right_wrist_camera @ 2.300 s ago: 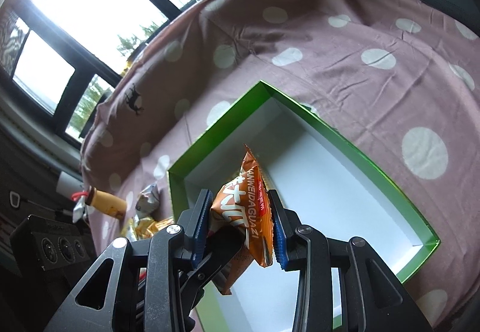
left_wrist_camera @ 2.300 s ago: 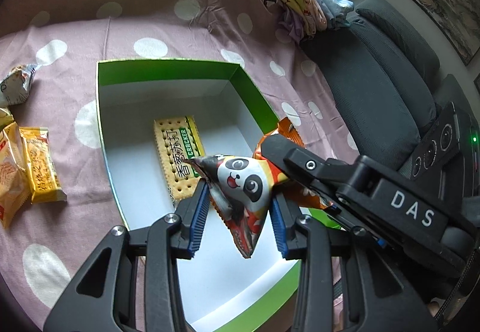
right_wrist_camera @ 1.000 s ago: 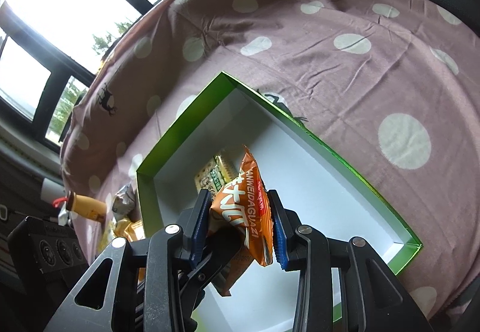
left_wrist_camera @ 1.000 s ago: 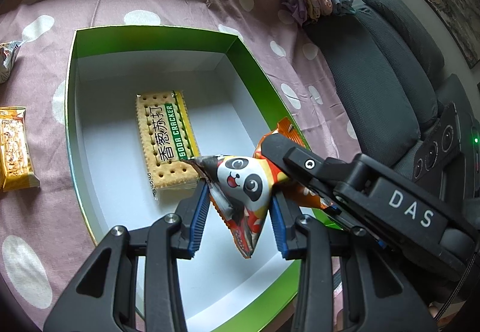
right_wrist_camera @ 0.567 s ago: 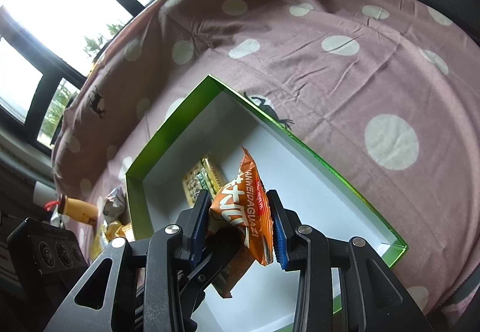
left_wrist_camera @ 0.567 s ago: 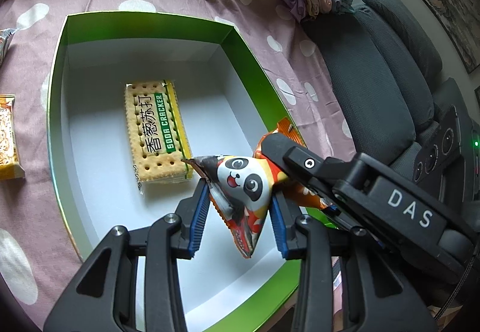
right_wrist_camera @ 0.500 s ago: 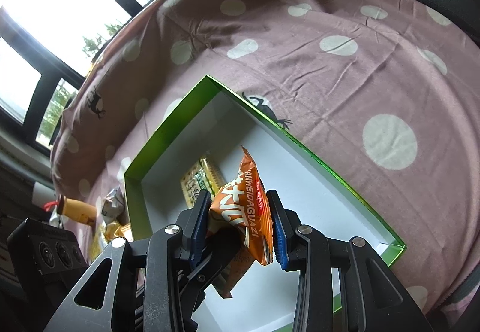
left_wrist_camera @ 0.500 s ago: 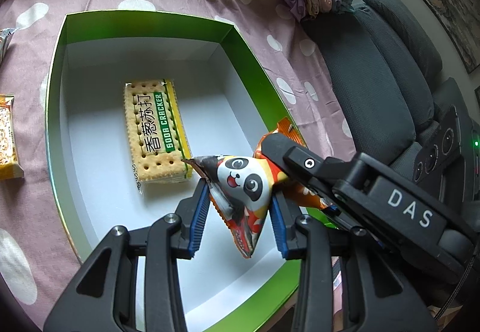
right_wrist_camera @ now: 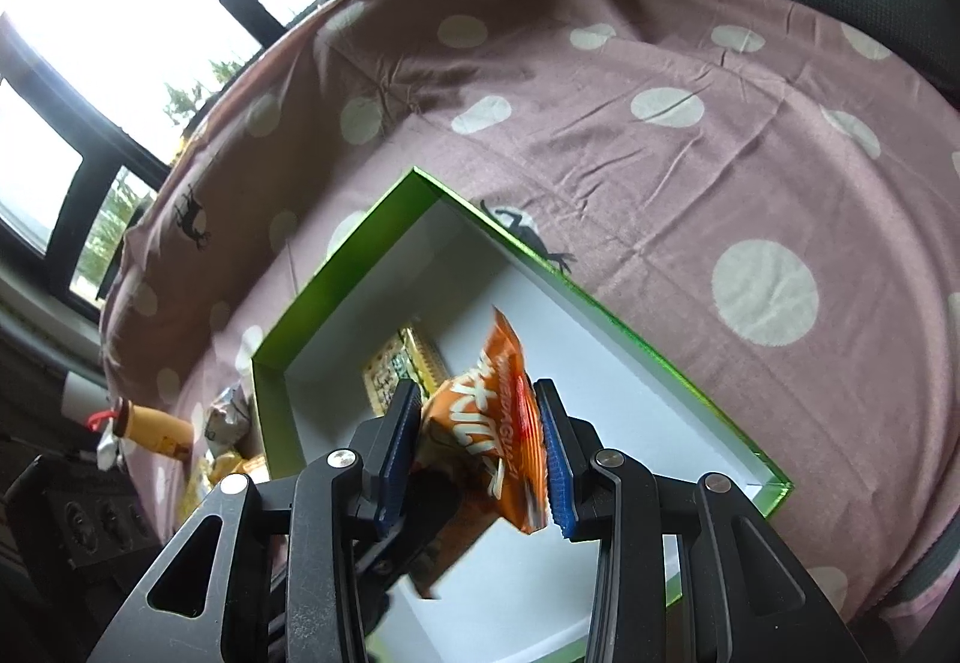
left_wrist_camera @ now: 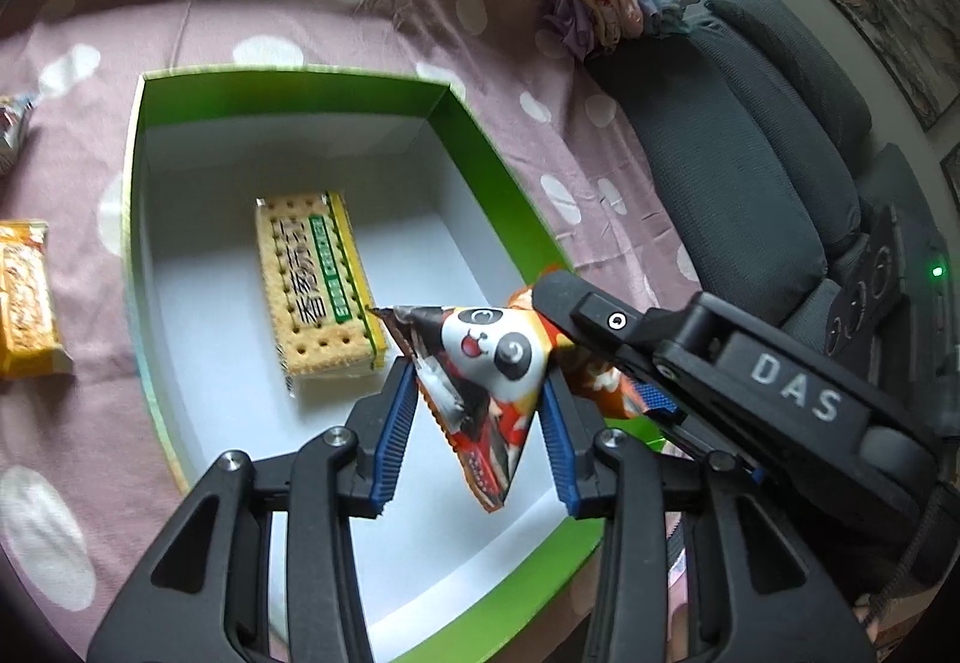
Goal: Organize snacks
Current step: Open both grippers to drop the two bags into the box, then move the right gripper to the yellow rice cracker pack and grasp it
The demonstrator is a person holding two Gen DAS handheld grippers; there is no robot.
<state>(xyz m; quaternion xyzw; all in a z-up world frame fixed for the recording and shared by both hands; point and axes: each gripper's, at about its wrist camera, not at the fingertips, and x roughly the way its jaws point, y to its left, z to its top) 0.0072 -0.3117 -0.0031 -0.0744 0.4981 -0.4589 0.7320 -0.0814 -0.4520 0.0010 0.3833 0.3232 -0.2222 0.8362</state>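
L gripper (left_wrist_camera: 474, 429) jaws just opening, panda packet (left_wrist_camera: 486, 369) still pinched between; R gripper (right_wrist_camera: 477, 453) clamps orange packet (right_wrist_camera: 486, 435), both over green box (left_wrist_camera: 474, 135) near-right corner.

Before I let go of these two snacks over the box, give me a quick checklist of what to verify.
1. Left hand-held gripper over the green box: ok. Its jaws have just been opening, panda packet between them.
2. Right hand-held gripper shut on the orange packet: ok.
3. Bare box floor below both packets: ok.
4. Soda cracker pack clear of the drop spot: ok, it lies further in.
5. The two grippers apart: cannot tell, they sit close together.
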